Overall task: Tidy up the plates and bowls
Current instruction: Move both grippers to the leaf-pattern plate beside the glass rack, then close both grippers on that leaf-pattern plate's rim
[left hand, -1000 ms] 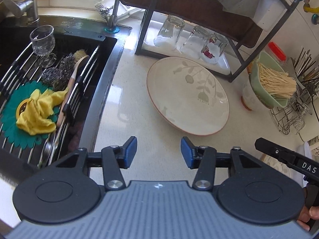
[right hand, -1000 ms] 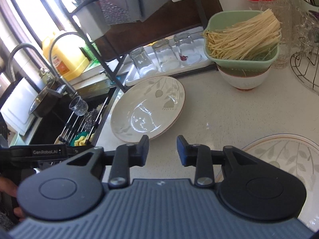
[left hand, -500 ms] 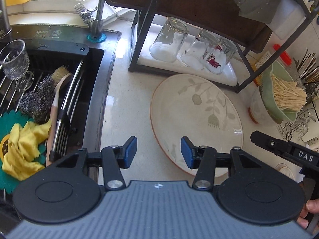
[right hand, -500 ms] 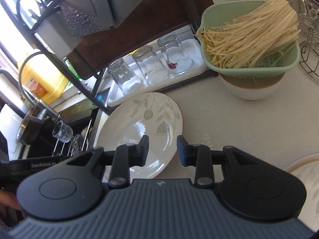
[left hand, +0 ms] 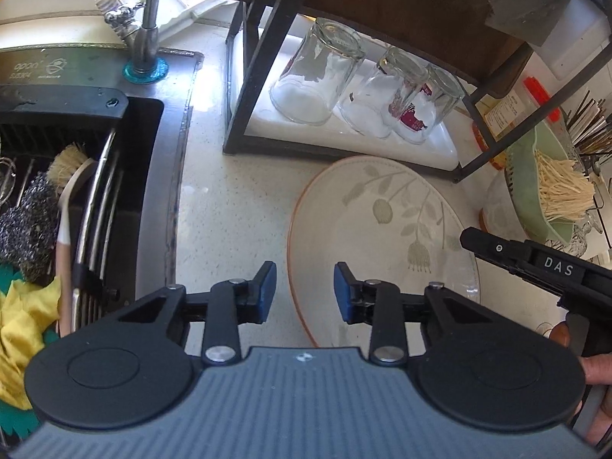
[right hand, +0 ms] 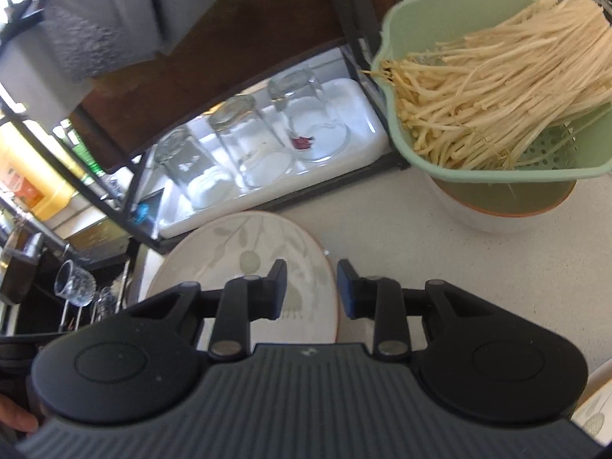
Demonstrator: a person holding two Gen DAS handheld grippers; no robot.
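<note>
A cream plate [left hand: 382, 229] with a leaf pattern and a brown rim lies flat on the speckled counter in front of the black rack. It also shows in the right wrist view [right hand: 248, 256]. My left gripper [left hand: 300, 290] is open and empty, its jaws straddling the plate's left rim from above. My right gripper [right hand: 310, 290] is open and empty over the plate's right rim; its body shows in the left wrist view [left hand: 535, 264]. The rim of a second leaf-patterned plate [right hand: 596, 413] shows at the lower right.
Three upturned glasses [left hand: 367, 88] stand on a white tray under the black rack [left hand: 244, 76]. A green colander of enoki mushrooms [right hand: 489, 88] sits on a white bowl [right hand: 497, 214]. The sink [left hand: 76, 210] at left holds a brush, scourers and a yellow cloth.
Both grippers have moved forward and down toward the plate, the left one now over its left rim and the right one over its right rim. Both stay open.
</note>
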